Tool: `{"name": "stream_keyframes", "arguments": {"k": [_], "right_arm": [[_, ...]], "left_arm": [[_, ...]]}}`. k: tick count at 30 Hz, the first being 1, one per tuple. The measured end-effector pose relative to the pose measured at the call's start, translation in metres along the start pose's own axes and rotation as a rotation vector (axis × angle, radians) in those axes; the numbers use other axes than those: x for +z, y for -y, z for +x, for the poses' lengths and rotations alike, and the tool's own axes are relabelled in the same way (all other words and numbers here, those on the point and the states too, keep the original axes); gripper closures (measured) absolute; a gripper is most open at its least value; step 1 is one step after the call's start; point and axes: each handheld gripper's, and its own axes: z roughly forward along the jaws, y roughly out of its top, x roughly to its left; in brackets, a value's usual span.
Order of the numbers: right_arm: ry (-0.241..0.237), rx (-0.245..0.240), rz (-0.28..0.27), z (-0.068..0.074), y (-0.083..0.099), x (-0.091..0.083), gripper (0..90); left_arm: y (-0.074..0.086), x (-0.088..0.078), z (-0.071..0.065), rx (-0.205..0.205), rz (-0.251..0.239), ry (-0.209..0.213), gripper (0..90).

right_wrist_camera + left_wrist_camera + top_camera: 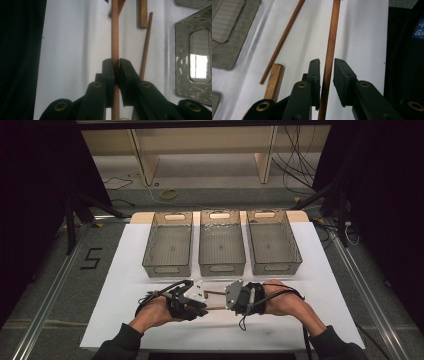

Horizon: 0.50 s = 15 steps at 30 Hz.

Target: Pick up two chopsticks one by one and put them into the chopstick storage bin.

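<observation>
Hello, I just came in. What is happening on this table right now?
A person holds a gripper in each hand, both around one thick wooden rod at the near side of the white table. The right gripper is clamped on it. The left gripper has its jaws apart, with a gap on one side. A thinner rod and a short wooden block lie beside them. Three mesh bins stand behind.

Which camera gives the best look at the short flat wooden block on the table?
The left gripper view: the wooden block lies close beside the thin stick, grain and end visible. The right gripper view shows it farther off, cut by the top edge. In the high view I cannot make it out between the grippers.
</observation>
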Motion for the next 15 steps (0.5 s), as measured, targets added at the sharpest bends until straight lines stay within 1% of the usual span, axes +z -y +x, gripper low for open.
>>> {"name": "stream_keyframes", "arguments": {"k": [4,5,6,7,8,9,10,11,12,13,15], "right_arm": [[-0.002,-0.014,0.004,0.0021,0.0002,-0.0008,84.0],[-0.002,-0.014,0.004,0.0021,0.0002,-0.0008,84.0],[0.001,-0.029,0.008,0.0018,0.0006,-0.0009,84.0],[0.000,-0.032,0.011,0.0027,0.0007,-0.0007,83.9],[-0.004,-0.043,0.012,0.0033,0.0007,-0.0002,83.7],[-0.003,-0.044,0.012,0.0034,0.0009,0.0000,83.5],[0.003,-0.025,0.002,0.0027,0.0022,0.0004,82.5],[0.003,-0.025,0.002,0.0027,0.0022,0.0004,82.5],[0.007,-0.021,-0.005,0.0021,0.0029,0.0004,82.0],[0.010,-0.007,-0.013,0.0013,0.0040,-0.0003,81.0],[0.033,0.015,-0.025,-0.0009,0.0062,-0.0018,72.1]], "left_arm": [[0.0002,0.0013,-0.0011,0.018,0.005,0.014,81.1],[-0.0001,0.0018,-0.0017,0.022,0.007,0.019,81.1],[-0.0004,0.0021,-0.0020,0.032,0.011,0.024,81.8],[-0.0005,0.0021,-0.0028,0.036,0.015,0.035,82.4],[-0.0005,0.0022,-0.0036,0.043,0.017,0.036,83.0],[-0.0004,0.0024,-0.0041,0.044,0.015,0.033,83.2],[-0.0004,0.0022,-0.0040,0.044,0.012,0.030,83.5],[-0.0003,0.0018,-0.0031,0.045,0.013,0.029,83.5],[0.0008,0.0017,-0.0027,0.040,0.000,0.029,83.5],[0.0020,0.0012,-0.0021,0.041,-0.006,0.027,83.6],[0.0040,0.0014,-0.0005,0.029,-0.009,0.008,83.7]]}}
